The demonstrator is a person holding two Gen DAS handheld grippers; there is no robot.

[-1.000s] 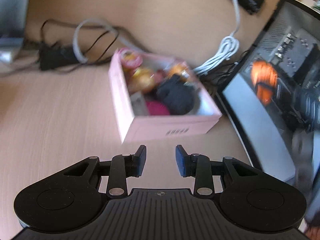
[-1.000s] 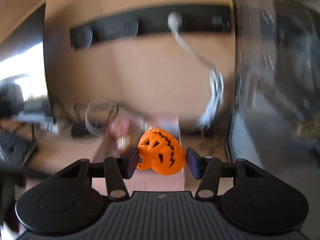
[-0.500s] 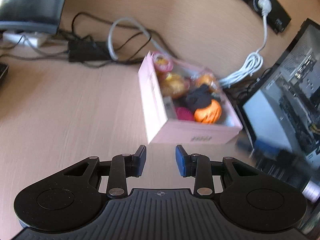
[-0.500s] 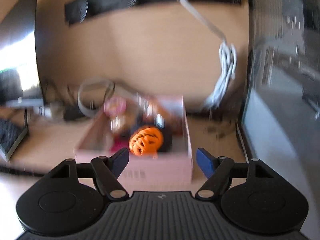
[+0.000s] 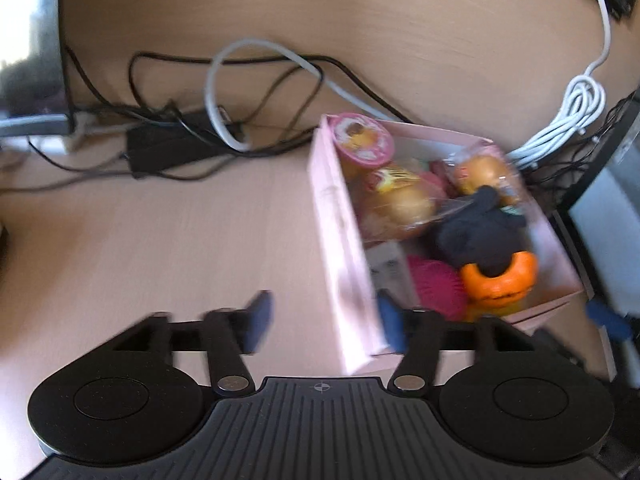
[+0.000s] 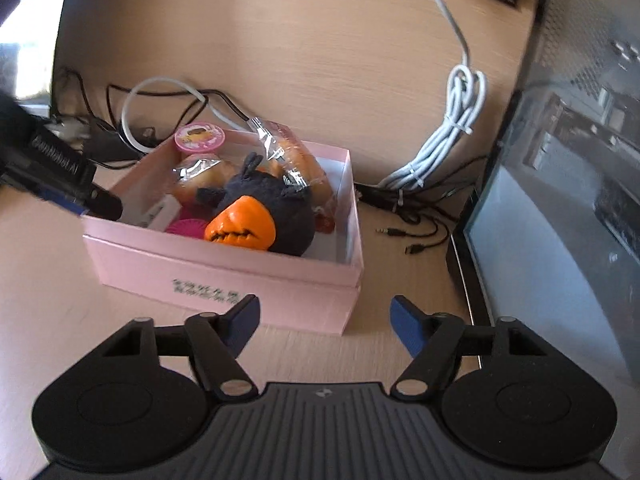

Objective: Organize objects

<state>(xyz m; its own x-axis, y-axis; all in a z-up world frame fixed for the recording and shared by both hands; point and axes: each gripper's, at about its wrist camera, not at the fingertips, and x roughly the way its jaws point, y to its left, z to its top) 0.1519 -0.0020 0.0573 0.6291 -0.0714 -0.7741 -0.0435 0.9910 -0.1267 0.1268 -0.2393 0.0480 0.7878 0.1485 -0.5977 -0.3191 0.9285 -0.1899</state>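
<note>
Pumpkin toy [image 6: 240, 227] lies inside the pink box [image 6: 224, 276], free of both of our tools. Our right gripper [image 6: 325, 322] has its blue fingers [image 6: 406, 322] spread wide with nothing between them, hanging just short of the box's near wall. Our left gripper [image 5: 322, 322] is also spread and empty; its fingers [image 5: 258, 316] straddle the box's left wall (the view is blurred, so we cannot tell whether either one touches the card).

Inside the box the orange pumpkin rests against a black plush bird [image 6: 272, 204], with a magenta spiky ball [image 5: 436, 284], wrapped buns [image 5: 396, 196] and a pink-lidded cup [image 6: 200, 138] packed around them. Loose cables [image 5: 240, 92] trail over the worktop [image 5: 160, 240] behind, and a computer case [image 6: 560, 200] stands to the right.

We judge the sorting nearly done: no stray toy shows on the worktop in either view, so what is left may only be squaring or shifting the box.
</note>
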